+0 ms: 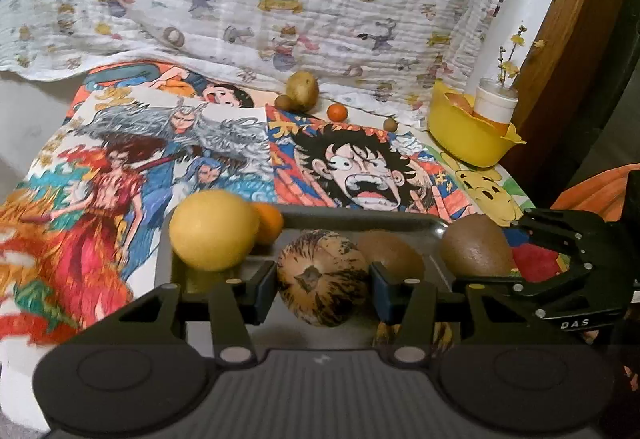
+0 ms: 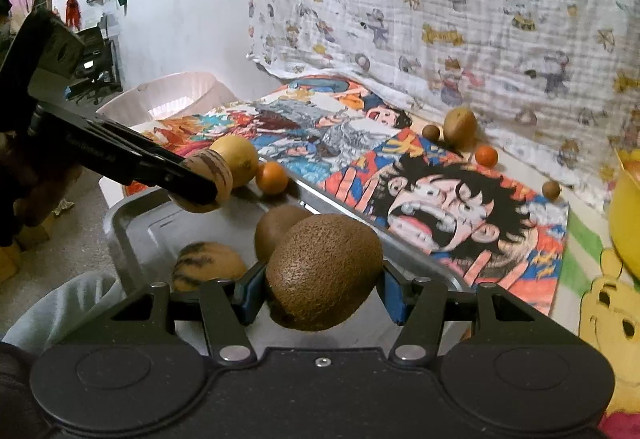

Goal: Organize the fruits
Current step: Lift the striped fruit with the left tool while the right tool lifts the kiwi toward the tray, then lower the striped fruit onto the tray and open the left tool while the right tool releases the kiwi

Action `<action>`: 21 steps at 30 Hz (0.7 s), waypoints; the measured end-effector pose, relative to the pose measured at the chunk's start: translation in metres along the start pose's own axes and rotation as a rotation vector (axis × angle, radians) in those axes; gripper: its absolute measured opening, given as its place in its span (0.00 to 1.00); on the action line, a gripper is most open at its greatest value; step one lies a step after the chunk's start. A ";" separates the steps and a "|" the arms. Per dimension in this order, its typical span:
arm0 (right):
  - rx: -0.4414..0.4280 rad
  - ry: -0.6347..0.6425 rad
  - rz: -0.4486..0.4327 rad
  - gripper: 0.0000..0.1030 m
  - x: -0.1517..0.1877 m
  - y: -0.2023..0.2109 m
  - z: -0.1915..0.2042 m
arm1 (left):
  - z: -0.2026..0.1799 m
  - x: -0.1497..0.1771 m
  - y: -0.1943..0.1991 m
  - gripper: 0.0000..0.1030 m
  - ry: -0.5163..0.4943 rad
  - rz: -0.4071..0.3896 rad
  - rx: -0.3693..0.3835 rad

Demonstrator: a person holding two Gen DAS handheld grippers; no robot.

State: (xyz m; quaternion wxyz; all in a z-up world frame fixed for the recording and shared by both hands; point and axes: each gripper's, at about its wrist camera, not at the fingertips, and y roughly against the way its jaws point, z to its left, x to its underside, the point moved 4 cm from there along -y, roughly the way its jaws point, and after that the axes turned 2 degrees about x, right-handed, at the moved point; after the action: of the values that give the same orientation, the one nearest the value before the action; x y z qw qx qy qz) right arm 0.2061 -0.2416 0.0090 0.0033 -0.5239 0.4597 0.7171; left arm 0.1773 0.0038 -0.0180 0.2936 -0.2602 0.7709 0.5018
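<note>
Striped fruit [image 1: 322,279] clamped in left jaws, kiwi [image 2: 324,271] in right, above tray [image 2: 132,235].

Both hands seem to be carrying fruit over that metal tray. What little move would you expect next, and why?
Probably a short lowering into the tray. The right tool grips a kiwi above it and the left tool grips a striped fruit. Another kiwi and striped fruit already lie there.
</note>
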 end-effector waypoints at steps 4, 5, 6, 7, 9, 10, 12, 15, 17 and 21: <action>0.003 -0.027 0.019 0.58 0.010 0.001 0.005 | 0.000 0.013 0.005 0.52 -0.001 -0.006 -0.011; 0.008 -0.031 0.021 0.58 0.012 0.002 0.006 | 0.000 0.016 0.006 0.52 0.004 -0.006 -0.012; 0.012 -0.033 0.023 0.58 0.015 0.002 0.007 | 0.000 0.019 0.006 0.52 0.010 -0.007 -0.016; 0.015 -0.035 0.025 0.58 0.017 0.002 0.009 | 0.000 0.021 0.007 0.52 0.014 -0.009 -0.020; 0.020 -0.035 0.028 0.58 0.020 0.002 0.010 | 0.001 0.026 0.008 0.52 0.021 -0.016 -0.029; 0.023 -0.034 0.029 0.58 0.021 0.001 0.012 | 0.001 0.028 0.008 0.52 0.023 -0.019 -0.034; 0.023 -0.037 0.033 0.58 0.023 0.000 0.013 | 0.001 0.032 0.009 0.52 0.026 -0.022 -0.045; 0.017 -0.043 0.041 0.58 0.025 -0.002 0.014 | 0.001 0.037 0.009 0.52 0.031 -0.027 -0.057; 0.020 -0.043 0.044 0.58 0.026 -0.004 0.015 | 0.002 0.040 0.009 0.52 0.031 -0.031 -0.065; 0.035 -0.042 0.051 0.58 0.029 -0.008 0.016 | 0.001 0.043 0.008 0.52 0.025 -0.030 -0.088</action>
State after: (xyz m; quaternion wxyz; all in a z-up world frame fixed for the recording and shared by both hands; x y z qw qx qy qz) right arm 0.1852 -0.2405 -0.0175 0.0039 -0.4967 0.4850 0.7197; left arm 0.1422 0.0030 -0.0442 0.2797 -0.2906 0.7477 0.5274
